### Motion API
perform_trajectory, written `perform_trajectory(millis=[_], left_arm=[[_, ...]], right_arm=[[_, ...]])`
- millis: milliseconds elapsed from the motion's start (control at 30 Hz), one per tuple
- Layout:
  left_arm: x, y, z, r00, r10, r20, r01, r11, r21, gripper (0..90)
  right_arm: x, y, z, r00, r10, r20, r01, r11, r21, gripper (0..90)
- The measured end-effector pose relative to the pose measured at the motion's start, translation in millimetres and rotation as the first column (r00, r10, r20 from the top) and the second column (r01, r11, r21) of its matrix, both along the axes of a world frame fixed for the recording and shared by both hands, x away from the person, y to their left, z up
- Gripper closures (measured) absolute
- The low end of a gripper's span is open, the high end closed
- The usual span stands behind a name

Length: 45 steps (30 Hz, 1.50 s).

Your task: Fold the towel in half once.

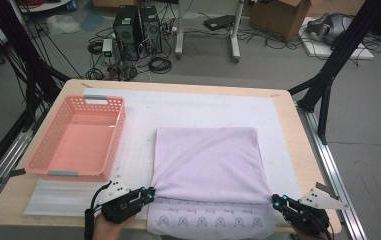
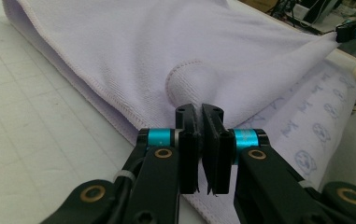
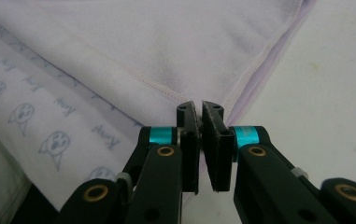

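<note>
The lilac towel (image 1: pixel 208 162) lies on the white mat just right of the empty pink basket (image 1: pixel 78 137), one layer drawn forward over itself, a printed strip still showing at its near edge; the left gripper (image 1: pixel 150 195) is clenched on its near left corner, the right gripper (image 1: pixel 275 202) on the near right corner; judging by this, one fold is under way, and basketing remains.

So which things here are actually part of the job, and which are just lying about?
In use:
- towel, folded over, a near corner pinched in each tool
- left tool, shut on the towel
- right tool, shut on the towel
- mat under the towel

Lying about:
- pink basket, empty, beside the towel
- computer towers, cardboard box and cables on the floor
</note>
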State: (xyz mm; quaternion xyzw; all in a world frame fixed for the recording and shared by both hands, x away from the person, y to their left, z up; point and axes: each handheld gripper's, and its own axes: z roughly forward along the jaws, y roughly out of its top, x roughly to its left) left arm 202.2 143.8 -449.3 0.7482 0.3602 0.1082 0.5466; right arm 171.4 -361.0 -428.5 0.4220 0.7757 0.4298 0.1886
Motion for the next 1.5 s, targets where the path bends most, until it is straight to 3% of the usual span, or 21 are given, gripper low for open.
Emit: perform_trajectory(millis=[67, 100, 200, 300, 433, 500, 567, 600, 667, 933, 1233, 1300, 1333, 1367, 1500], left_arm=[[2.3, -0.7, 1.2, 0.9998, 0.014, -0.016, -0.015, 0.9996, -0.026, 60.0], [3.6, -0.9, 2.4, 0.9995, 0.022, -0.023, -0.023, 0.9991, -0.037, 53.1], [6.5, -4.2, 6.5, 0.9997, 0.018, -0.018, -0.019, 0.9978, -0.063, 45.7], [11.2, -13.1, 5.9, 0.9999, -0.001, -0.016, 0.0, 0.9994, -0.036, 45.1], [17.3, -24.9, -0.4, 0.9983, -0.013, -0.057, 0.014, 0.9996, 0.024, 52.1], [17.6, -27.4, -2.9, 0.9976, -0.001, -0.069, 0.005, 0.9977, 0.067, 66.1], [15.8, -28.1, -5.3, 0.9987, 0.003, -0.052, 0.002, 0.9957, 0.093, 85.7], [15.2, -27.8, -5.8, 0.9986, -0.001, -0.053, 0.006, 0.9951, 0.098, 86.1], [12.2, -26.2, -4.6, 0.9991, -0.01, -0.041, 0.013, 0.9957, 0.092, 87.0], [-9.6, -12.1, 5.4, 0.9991, -0.042, -0.006, 0.042, 0.9982, 0.044, 87.3], [-32.3, -6.0, 6.3, 0.9961, -0.087, -0.014, 0.087, 0.9951, 0.046, 87.1], [-30.8, -3.7, 5.2, 0.9959, -0.088, -0.023, 0.089, 0.9954, 0.035, 80.0], [-27.4, -1.9, 6.0, 0.9974, -0.061, -0.039, 0.062, 0.9979, 0.021, 64.2], [-23.2, 1.1, 7.9, 0.998, -0.043, -0.046, 0.043, 0.9991, 0.002, 54.5], [-6.5, 9.9, 14.1, 0.9997, 0.011, -0.02, -0.012, 0.9991, -0.039, 47.3]], right_arm=[[-1.7, 0.1, -1.8, 1.0, 0.003, -0.009, -0.003, 1.0, -0.002, 81.2], [-1.7, 0.4, -1.4, 0.9999, -0.01, -0.014, 0.01, 1.0, 0.005, 72.7], [2.5, -0.3, 7.8, 0.9989, -0.048, -0.001, 0.048, 0.996, 0.079, 66.1], [13.8, 6.6, 12.6, 0.9981, -0.062, 0.005, 0.062, 0.997, 0.045, 65.3], [34.7, 23.8, -2.4, 0.9968, -0.046, -0.065, 0.045, 0.999, -0.004, 63.8], [41.0, 31.2, -10.1, 0.9953, -0.034, -0.09, 0.031, 0.999, -0.035, 65.9], [44.4, 34.4, -15.8, 0.9934, -0.031, -0.111, 0.023, 0.997, -0.072, 76.7], [43.7, 34.2, -17.0, 0.9938, -0.028, -0.107, 0.021, 0.997, -0.071, 83.0], [40.3, 33.6, -15.9, 0.9952, -0.019, -0.096, 0.011, 0.997, -0.075, 87.0], [21.3, 30.0, -7.0, 0.997, 0.012, -0.077, -0.018, 0.997, -0.07, 87.7], [3.9, 28.7, -4.1, 0.9934, 0.042, -0.107, -0.049, 0.997, -0.057, 86.9], [2.6, 28.1, -3.4, 0.9927, 0.04, -0.113, -0.046, 0.998, -0.05, 77.4], [2.9, 27.3, -2.4, 0.9946, 0.023, -0.101, -0.027, 0.999, -0.042, 67.7], [4.6, 25.3, -0.9, 0.996, 0.003, -0.09, -0.005, 1.0, -0.028, 64.2], [17.6, 18.0, 1.7, 0.9956, -0.076, -0.055, 0.075, 0.997, -0.013, 67.0]])
